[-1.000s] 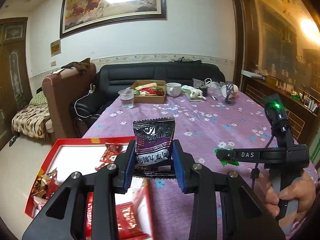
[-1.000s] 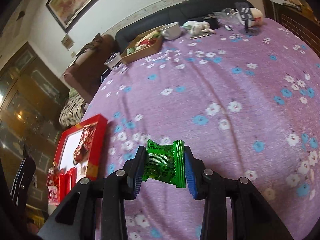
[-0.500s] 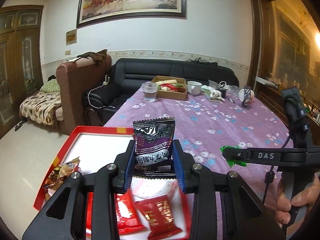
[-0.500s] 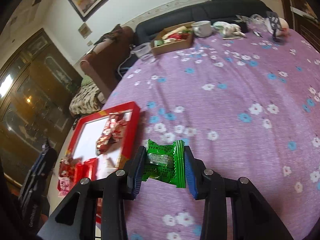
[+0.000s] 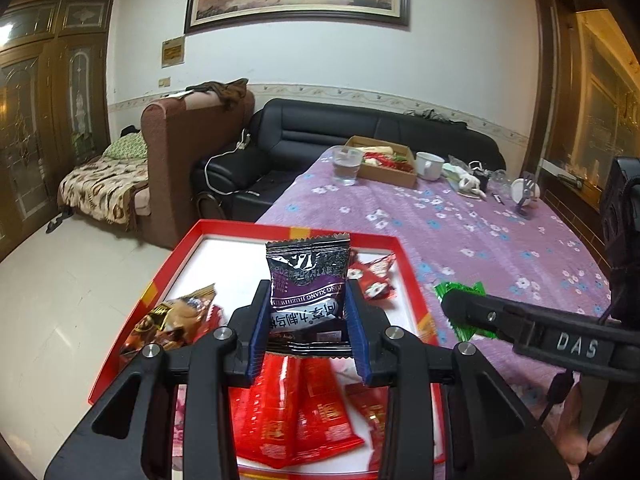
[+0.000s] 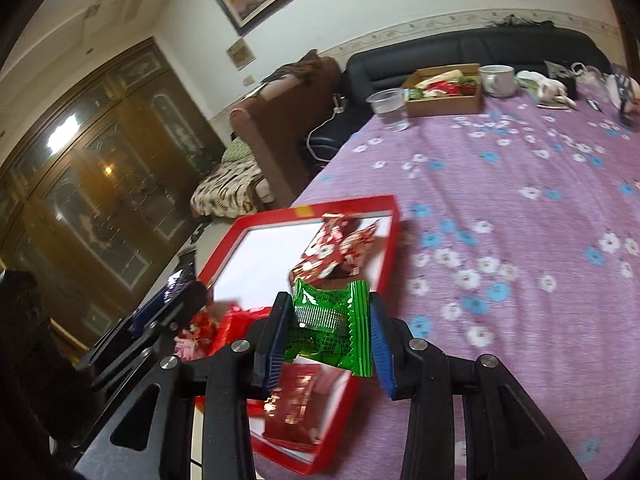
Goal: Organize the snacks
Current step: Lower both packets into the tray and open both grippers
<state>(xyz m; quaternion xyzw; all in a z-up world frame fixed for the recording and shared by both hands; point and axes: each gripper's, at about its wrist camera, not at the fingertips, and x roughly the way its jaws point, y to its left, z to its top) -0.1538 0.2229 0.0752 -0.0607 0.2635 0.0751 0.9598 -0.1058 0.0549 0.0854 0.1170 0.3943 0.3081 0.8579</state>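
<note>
A purple flowered tablecloth (image 5: 460, 232) covers the table; a red tray (image 6: 384, 248) sits at its near left edge. Left gripper (image 5: 306, 320) clamps a purple snack packet (image 5: 306, 280) above the tray; right gripper (image 6: 326, 336) clamps a green packet (image 6: 328, 320) over the tray's right rim. A black sofa (image 5: 360, 128) lines the far wall.

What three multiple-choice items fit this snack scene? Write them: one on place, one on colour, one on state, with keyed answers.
1. Where does the clear cup stand?
A. beside the cardboard box
B. inside the red tray
C. on the sofa

2. What colour is the packet in the right tool?
A. purple
B. green
C. yellow

3. How is the left tool?
A. open and bare
B. lying on the cloth
C. shut on the purple packet

Answers: 1 A, the cup sits next to the box at the table's far end. 2 B, its wrapper is shiny green. 3 C, the blue pads press the packet's sides.
</note>
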